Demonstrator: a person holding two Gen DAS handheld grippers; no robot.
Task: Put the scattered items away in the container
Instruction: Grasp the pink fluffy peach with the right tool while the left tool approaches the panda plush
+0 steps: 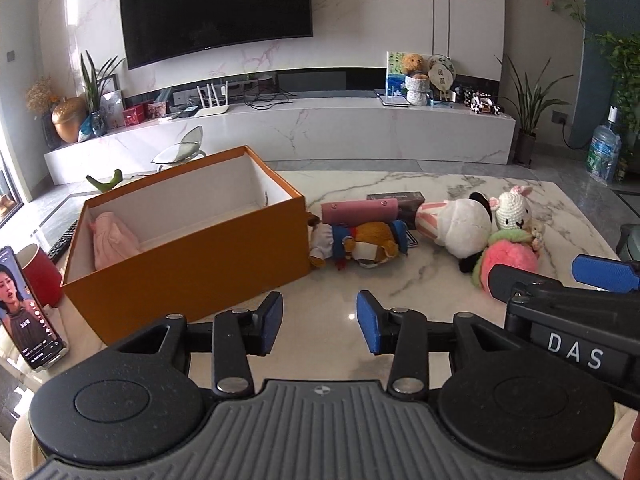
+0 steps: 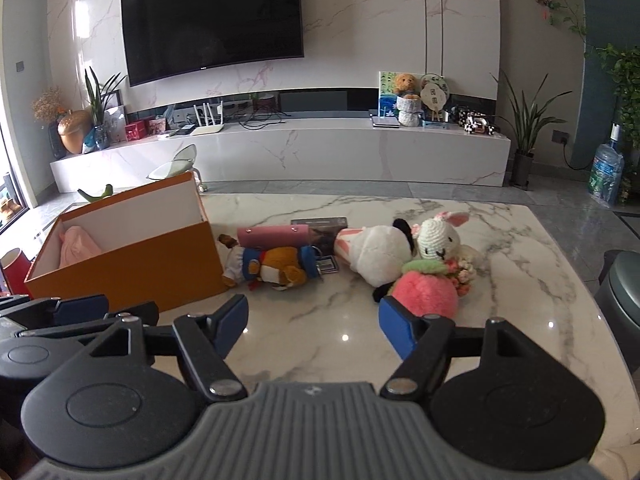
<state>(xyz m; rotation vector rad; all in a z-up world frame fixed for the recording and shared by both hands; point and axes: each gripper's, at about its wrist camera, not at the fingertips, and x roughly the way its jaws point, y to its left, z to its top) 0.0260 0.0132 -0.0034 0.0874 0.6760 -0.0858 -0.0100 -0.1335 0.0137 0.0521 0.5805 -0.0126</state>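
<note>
Marble table (image 2: 500,264) holds an orange box (image 1: 192,264) beside plush toys (image 2: 376,260); left tongs (image 1: 320,322) and right tongs (image 2: 314,326) both gape, empty.

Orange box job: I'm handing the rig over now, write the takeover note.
Left gripper: open, empty, above the table.
Right gripper: open, empty, near the pink plush ball.
Done: one pink item lies in the orange box.
Left: bear doll, pink case, white plush, crochet rabbit, ball, dark flat items behind.

Black left claw (image 1: 319,321), blue pads, silver screws, ribbed grey housing
</note>
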